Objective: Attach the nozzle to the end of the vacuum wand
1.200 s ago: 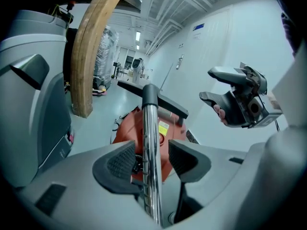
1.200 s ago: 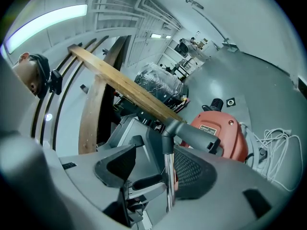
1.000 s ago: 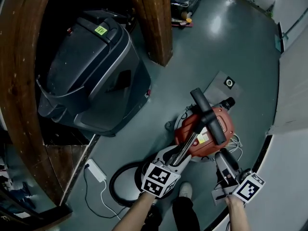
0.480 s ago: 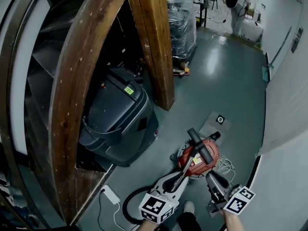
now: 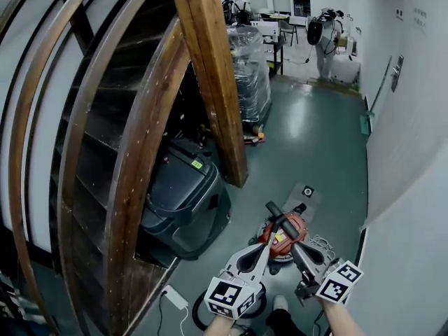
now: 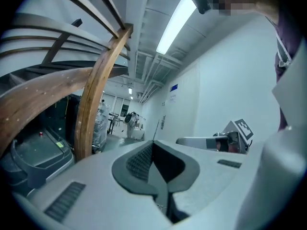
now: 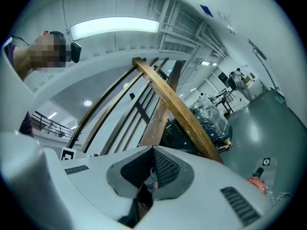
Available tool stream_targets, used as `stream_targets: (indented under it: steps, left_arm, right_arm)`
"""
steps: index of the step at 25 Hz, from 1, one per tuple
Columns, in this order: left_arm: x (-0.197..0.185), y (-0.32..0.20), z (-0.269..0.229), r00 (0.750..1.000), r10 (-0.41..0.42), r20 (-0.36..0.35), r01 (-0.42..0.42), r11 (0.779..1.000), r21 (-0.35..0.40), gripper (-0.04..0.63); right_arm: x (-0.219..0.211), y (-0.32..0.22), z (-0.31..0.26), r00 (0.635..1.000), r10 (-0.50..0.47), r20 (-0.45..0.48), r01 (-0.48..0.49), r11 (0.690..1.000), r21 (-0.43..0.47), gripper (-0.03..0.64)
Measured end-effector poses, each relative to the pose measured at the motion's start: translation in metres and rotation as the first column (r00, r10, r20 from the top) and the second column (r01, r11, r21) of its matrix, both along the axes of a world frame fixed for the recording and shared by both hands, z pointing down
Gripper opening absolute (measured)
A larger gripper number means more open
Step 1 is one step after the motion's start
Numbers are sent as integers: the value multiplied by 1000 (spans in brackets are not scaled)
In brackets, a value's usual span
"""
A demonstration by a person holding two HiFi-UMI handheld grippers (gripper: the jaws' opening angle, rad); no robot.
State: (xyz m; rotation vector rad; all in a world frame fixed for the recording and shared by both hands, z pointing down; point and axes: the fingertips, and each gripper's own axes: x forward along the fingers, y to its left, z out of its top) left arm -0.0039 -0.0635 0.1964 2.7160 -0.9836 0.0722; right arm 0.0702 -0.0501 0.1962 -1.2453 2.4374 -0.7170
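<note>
Our left gripper (image 5: 267,244) and right gripper (image 5: 297,249) hover with jaws clenched on nothing, well above the red vacuum (image 5: 299,228) on the floor, so reaching down unopened could shove it away rather than grip.

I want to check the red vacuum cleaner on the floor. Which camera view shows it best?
The head view: the red vacuum cleaner shows almost whole on the floor. The right gripper view catches only a small red part; the left gripper view shows none.
</note>
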Motion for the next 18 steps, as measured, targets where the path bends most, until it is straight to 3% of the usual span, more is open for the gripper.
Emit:
stream_targets:
  steps: [10,18]
  left_arm:
    - [-20,51,-64,999,25,-27,-22,994,107,5]
    - [-33,68,-79,998,43,-37,-37,988,151,5]
  right_arm:
    - [-16,53,-76,985,74,-158,-44,982,186,18]
    - [-28,70,-94,974,115,-193,-65,967,245,18]
